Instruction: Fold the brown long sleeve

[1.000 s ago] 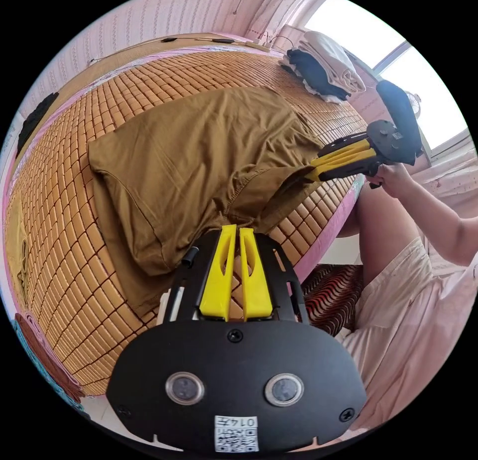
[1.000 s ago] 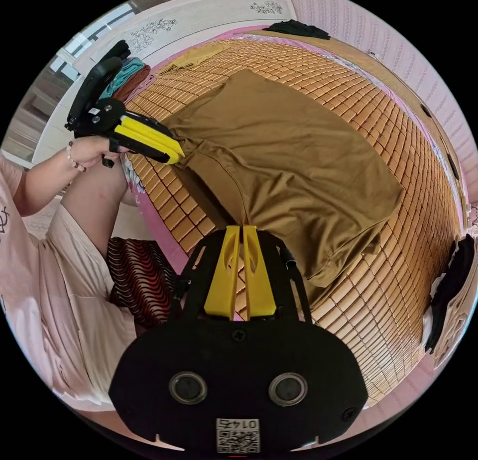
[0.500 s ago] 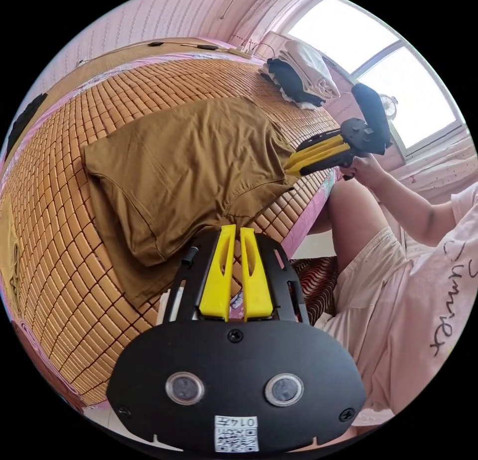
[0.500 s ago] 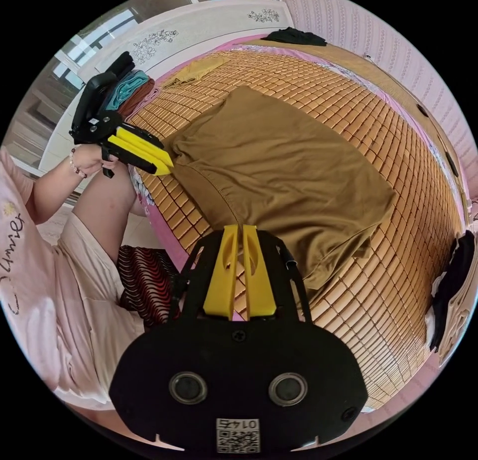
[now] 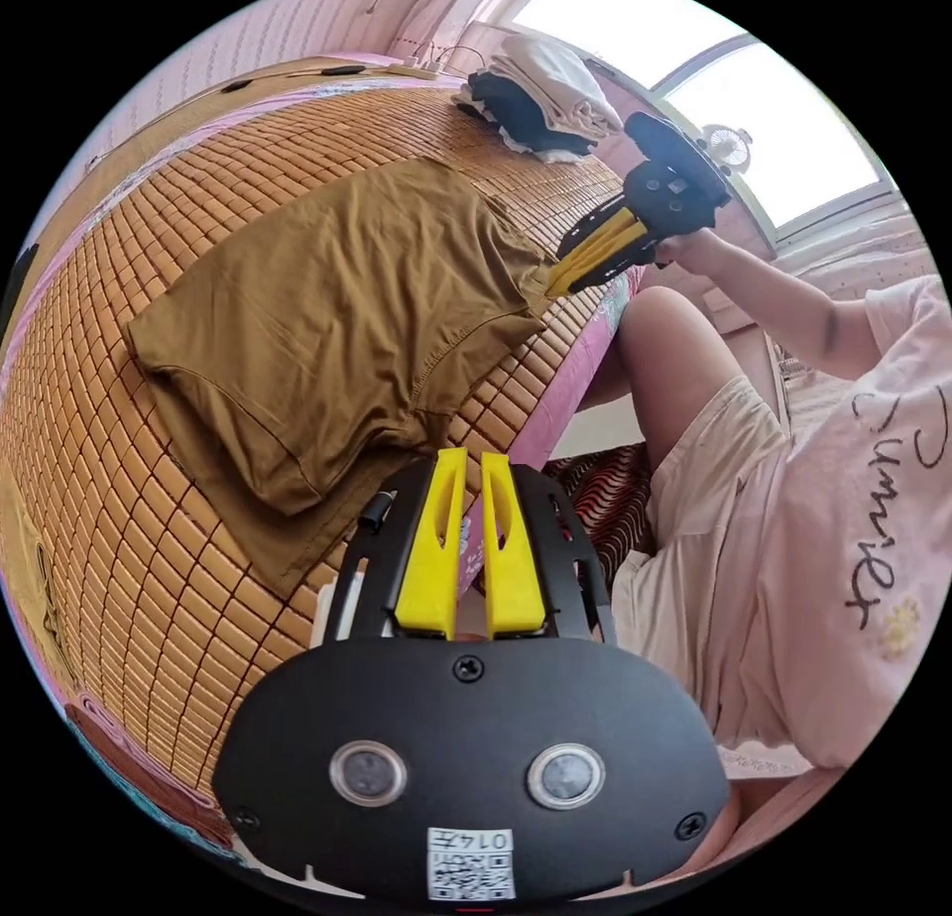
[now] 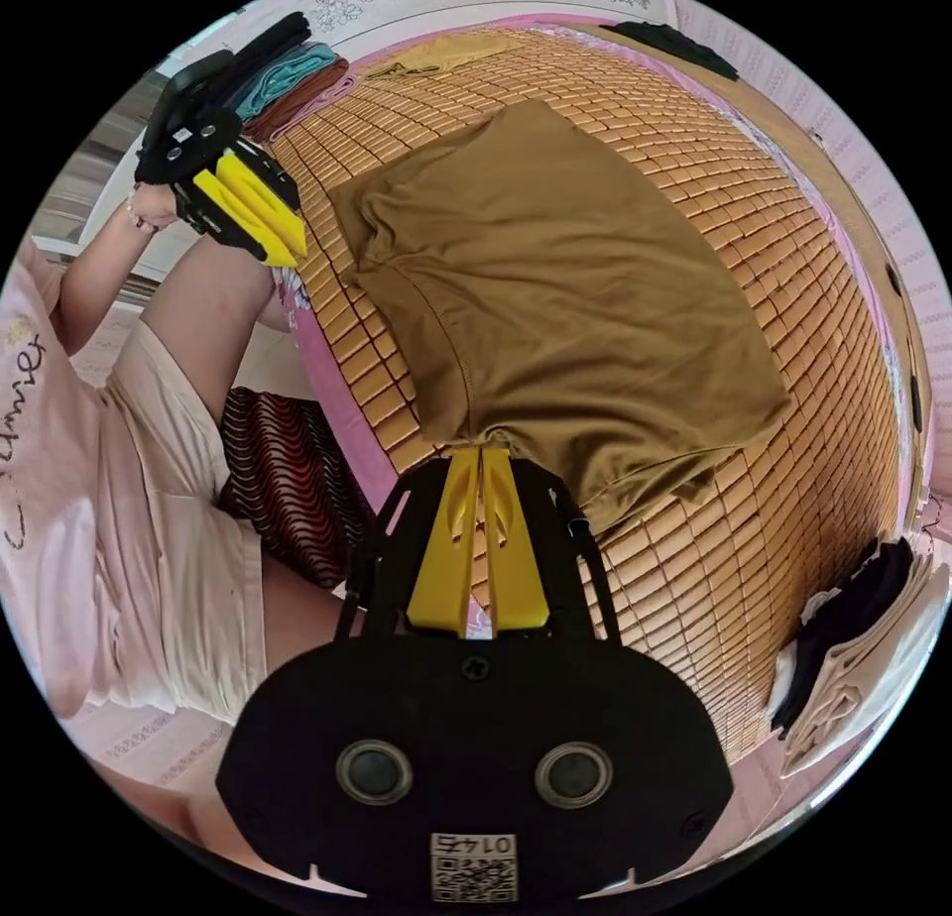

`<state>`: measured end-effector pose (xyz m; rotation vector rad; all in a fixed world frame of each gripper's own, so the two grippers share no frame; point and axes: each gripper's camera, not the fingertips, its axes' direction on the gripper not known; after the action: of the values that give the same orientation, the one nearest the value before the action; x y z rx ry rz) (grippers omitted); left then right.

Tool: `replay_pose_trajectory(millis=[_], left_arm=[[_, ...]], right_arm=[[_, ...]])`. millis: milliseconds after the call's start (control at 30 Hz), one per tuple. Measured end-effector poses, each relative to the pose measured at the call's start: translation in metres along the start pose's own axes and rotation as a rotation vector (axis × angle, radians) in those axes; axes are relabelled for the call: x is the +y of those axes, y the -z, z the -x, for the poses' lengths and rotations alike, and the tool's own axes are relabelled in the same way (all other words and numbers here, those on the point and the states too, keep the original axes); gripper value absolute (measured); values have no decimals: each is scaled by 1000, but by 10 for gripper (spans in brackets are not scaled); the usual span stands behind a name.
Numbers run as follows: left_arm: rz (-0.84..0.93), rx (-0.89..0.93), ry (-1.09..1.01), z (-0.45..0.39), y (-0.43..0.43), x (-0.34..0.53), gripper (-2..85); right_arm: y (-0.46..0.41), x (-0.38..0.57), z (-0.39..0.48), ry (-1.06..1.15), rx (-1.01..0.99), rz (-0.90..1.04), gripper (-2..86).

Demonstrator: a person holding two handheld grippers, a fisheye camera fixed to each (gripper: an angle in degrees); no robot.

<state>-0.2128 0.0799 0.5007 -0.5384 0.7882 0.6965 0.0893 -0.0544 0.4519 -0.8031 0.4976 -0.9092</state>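
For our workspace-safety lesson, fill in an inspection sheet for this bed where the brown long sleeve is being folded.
Surface: woven bamboo bed mat, flat.
Job's things: brown long-sleeve shirt, spread near the bed's edge.
Clutter: stack of folded dark and white clothes; folded teal and brown clothes.
Grippers: right gripper shut on the shirt's hem; left gripper open, off the shirt.
Cables: white power strip with cords at the mat's far edge.
Surroundings: bright window, pink wall.

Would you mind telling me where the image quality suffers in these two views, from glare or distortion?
Left gripper view: the window is blown out to white, and the fisheye bows the bamboo mat. Right gripper view: lighting is even, with no glare on the brown shirt; the mat's straight rows curve strongly toward the rim. Both views look sharp.
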Motion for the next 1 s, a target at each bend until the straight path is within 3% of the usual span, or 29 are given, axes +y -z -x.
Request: replay_pose_trajectory(millis=[167,300,333,400,500,667,833,1000], left_arm=[[-160,-103,39,-4,-23,-19,-8],[-178,-124,101,-10,-65,-35,-10],[-116,-144,91,-14,-79,-36,-10],[-173,-159,81,-20,-83,-28,-10],[-184,-141,84,-25,-87,-22,-10],[-182,-157,46,-36,-94,-18,-9],[-265,-157,-7,-57,-87,-9,0],[-428,-193,-75,-91,-82,-18,72]], right_arm=[[8,-106,-34,0,31,-63,-4],[-40,-183,-58,-19,96,100,-4],[-47,-192,-63,-15,60,117,-4],[-46,-206,-71,-2,-8,215,-5],[-31,-220,-81,-42,114,145,-4],[-64,-222,-103,-173,0,141,-3],[-26,-91,-82,-326,-126,-229,5],[-69,83,-43,-656,-154,-251,78]])
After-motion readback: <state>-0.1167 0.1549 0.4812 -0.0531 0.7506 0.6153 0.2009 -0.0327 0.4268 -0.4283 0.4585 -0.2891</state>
